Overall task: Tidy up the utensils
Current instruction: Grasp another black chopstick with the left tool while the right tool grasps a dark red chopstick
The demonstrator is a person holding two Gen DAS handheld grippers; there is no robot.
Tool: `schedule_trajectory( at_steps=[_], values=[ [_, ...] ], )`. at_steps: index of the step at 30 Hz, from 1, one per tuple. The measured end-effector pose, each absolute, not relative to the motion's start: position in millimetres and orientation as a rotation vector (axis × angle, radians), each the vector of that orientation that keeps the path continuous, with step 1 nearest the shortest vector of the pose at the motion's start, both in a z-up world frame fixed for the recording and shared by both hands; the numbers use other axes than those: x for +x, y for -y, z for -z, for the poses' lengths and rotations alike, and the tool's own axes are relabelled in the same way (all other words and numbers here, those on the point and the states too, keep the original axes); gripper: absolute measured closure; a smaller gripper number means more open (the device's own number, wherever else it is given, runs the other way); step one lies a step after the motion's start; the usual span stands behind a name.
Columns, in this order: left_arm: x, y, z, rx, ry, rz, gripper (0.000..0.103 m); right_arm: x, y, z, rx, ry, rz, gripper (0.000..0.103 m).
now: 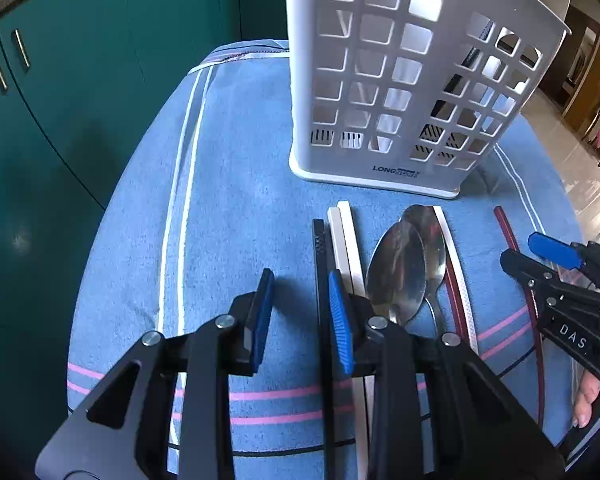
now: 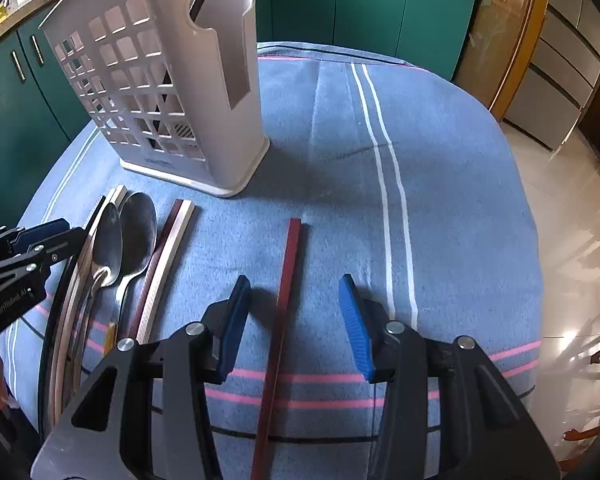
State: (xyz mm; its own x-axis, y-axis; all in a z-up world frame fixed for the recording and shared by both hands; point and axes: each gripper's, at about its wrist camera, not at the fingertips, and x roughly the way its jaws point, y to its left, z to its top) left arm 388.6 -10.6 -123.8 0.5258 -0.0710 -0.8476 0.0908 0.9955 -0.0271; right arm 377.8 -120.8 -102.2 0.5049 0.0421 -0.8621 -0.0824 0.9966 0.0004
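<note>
The right gripper (image 2: 296, 320) is held wide open, w/ the dark red chopstick (image 2: 284, 312) lying betw. its fingers, not gripped yet. The left gripper (image 1: 300, 316) is also spread open, nothing held; only bare cloth is seen betw. its pads. Just right of it lie a black chopstick (image 1: 319, 248), two white chopsticks (image 1: 346, 240) and two spoons (image 1: 404, 268).

What could go wrong: the red stick is thin & smooth, so it may be missed or slip out if the pads close too high. It may also be tipped if grabbed near one end. The holder (image 2: 172, 80) could be knocked over, since it is tall & light. The 2 grippers are near each other, so a bump is possible.

Materials etc.: the holder is white plastic w/ square holes, standing far on the table. The spoons are shiny metal, round bowls facing up. The sticks are long, square-edged. The blue cloth (image 2: 460, 200) looks soft & fuzzy, w/ white & pink stripes.
</note>
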Motion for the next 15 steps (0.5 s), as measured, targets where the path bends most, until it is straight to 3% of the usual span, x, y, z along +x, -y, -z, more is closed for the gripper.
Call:
schedule_trajectory(
  at_steps=[2,4,6,15],
  values=[
    [390,12,124,0.025,-1.015,0.093,0.076,382,119,103,-0.045,-1.038,-0.085,0.065],
    [390,15,122,0.017,-1.02,0.096,0.088,386,117,100,-0.036,-1.044,-0.108,0.095],
    [389,13,122,-0.016,-1.035,0.118,0.096,385,115,100,-0.042,-1.05,-0.12,0.095],
    [371,13,117,-0.057,-1.058,0.163,0.096,354,118,93,-0.015,-1.097,-0.194,0.096]
  ],
)
